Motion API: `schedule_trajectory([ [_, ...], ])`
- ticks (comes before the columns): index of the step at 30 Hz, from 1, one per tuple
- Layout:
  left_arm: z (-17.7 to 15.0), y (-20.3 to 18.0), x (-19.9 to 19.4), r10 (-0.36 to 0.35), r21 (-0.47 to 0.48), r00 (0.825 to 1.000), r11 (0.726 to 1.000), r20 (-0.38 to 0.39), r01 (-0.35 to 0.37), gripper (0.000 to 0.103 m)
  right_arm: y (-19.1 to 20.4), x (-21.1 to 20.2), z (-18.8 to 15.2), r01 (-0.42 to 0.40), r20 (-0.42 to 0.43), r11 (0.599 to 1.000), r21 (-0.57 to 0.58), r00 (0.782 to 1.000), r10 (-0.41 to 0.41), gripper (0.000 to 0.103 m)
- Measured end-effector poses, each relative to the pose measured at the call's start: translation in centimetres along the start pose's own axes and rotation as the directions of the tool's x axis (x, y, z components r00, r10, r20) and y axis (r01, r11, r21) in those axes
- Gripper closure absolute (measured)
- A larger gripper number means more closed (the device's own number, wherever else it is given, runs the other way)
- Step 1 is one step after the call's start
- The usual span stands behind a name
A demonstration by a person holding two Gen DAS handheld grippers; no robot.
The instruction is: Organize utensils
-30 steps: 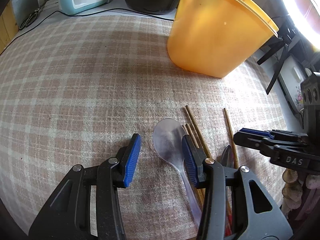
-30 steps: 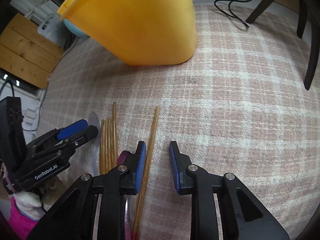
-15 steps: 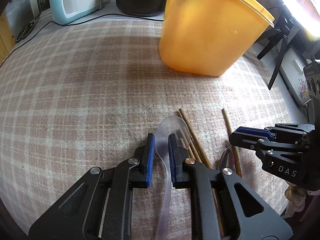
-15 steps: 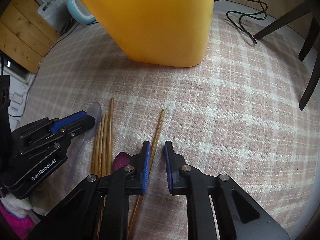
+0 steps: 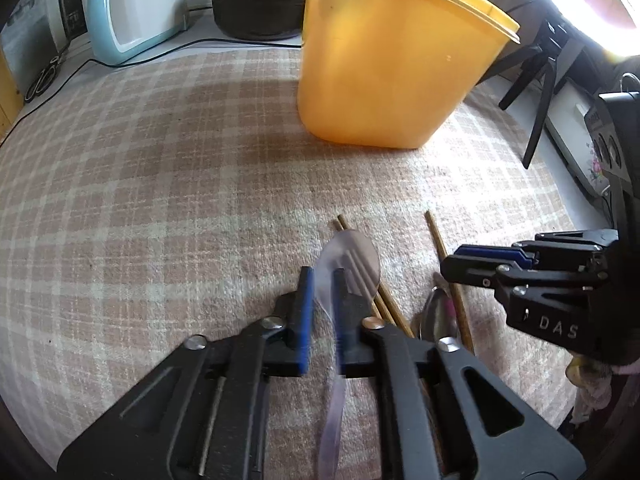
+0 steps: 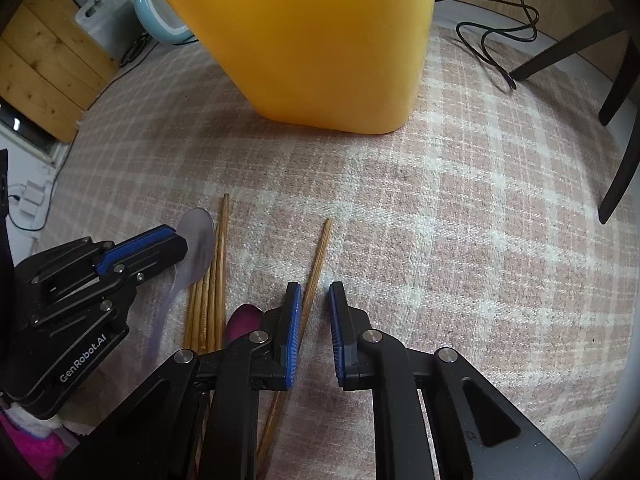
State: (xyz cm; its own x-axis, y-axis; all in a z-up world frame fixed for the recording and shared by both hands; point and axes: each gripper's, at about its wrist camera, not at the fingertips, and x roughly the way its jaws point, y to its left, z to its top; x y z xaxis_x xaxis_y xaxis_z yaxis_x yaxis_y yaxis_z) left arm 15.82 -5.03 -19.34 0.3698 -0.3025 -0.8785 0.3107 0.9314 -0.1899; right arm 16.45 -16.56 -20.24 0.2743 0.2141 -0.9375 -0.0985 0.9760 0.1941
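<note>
A translucent, pale violet plastic spoon [image 5: 352,256] lies on the pink-and-cream checked tablecloth [image 5: 160,200], bowl overlapping the bundled wooden chopsticks [image 6: 208,296]. The left gripper [image 5: 322,280] straddles its neck, jaws opening. The right gripper [image 6: 314,300], jaws slightly parted, straddles a single wooden chopstick [image 6: 320,252] without clamping it.

Readable text, two spots only. "DAS" in white letters on the black body of the right gripper [image 5: 450,268], right edge of the left wrist view; likely the end of a longer word, rest cut off. "GenRobot.AI" in white on the black body of the left gripper [image 6: 182,246], lower left of the right wrist view, running diagonally upward. Faint embossed marks on the black arm at bottom right of the right wrist view, too small to read.
</note>
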Motion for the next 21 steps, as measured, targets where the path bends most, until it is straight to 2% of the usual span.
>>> schedule_trajectory([
  [2, -0.2, -0.3, -0.5, 0.006, 0.012, 1.000, 1.000, 0.020, -0.007, 0.059, -0.5, -0.1, 0.0, -0.016, 0.000, 1.000, 0.011, 1.000, 0.016, 0.091],
  [4, -0.5, -1.0, -0.7, 0.012, 0.056, 1.000, 0.998, 0.025, -0.013, 0.059, -0.7, -0.1, 0.1, -0.032, 0.001, 0.999, 0.020, 0.999, 0.032, 0.092],
  [8, -0.4, -2.1, 0.3, 0.072, 0.119, 0.997, 0.990, -0.001, -0.071, 0.059, -0.9, -0.1, 0.1, -0.036, -0.001, 0.999, 0.013, 0.999, 0.036, 0.092],
  [11, -0.1, -1.6, 0.9, 0.074, 0.087, 0.997, 0.994, -0.015, -0.073, 0.059, -0.8, -0.1, 0.1, -0.035, -0.002, 0.999, 0.012, 0.999, 0.035, 0.092],
  [13, 0.0, -1.2, 1.1, 0.052, 0.070, 0.998, 0.996, -0.024, -0.050, 0.059, -0.8, -0.1, 0.0, -0.036, -0.001, 0.999, 0.014, 0.999, 0.036, 0.092],
  [15, 0.1, -1.0, 1.2, 0.035, 0.062, 0.999, 0.997, -0.022, -0.034, 0.066, -0.7, -0.1, 0.0, -0.033, 0.001, 0.999, 0.011, 0.999, 0.033, 0.092],
  [21, 0.2, -0.3, 0.9, -0.011, 0.009, 1.000, 1.000, -0.019, 0.011, 0.066, -0.5, 0.0, 0.0, -0.017, 0.001, 1.000, 0.006, 1.000, 0.017, 0.092],
])
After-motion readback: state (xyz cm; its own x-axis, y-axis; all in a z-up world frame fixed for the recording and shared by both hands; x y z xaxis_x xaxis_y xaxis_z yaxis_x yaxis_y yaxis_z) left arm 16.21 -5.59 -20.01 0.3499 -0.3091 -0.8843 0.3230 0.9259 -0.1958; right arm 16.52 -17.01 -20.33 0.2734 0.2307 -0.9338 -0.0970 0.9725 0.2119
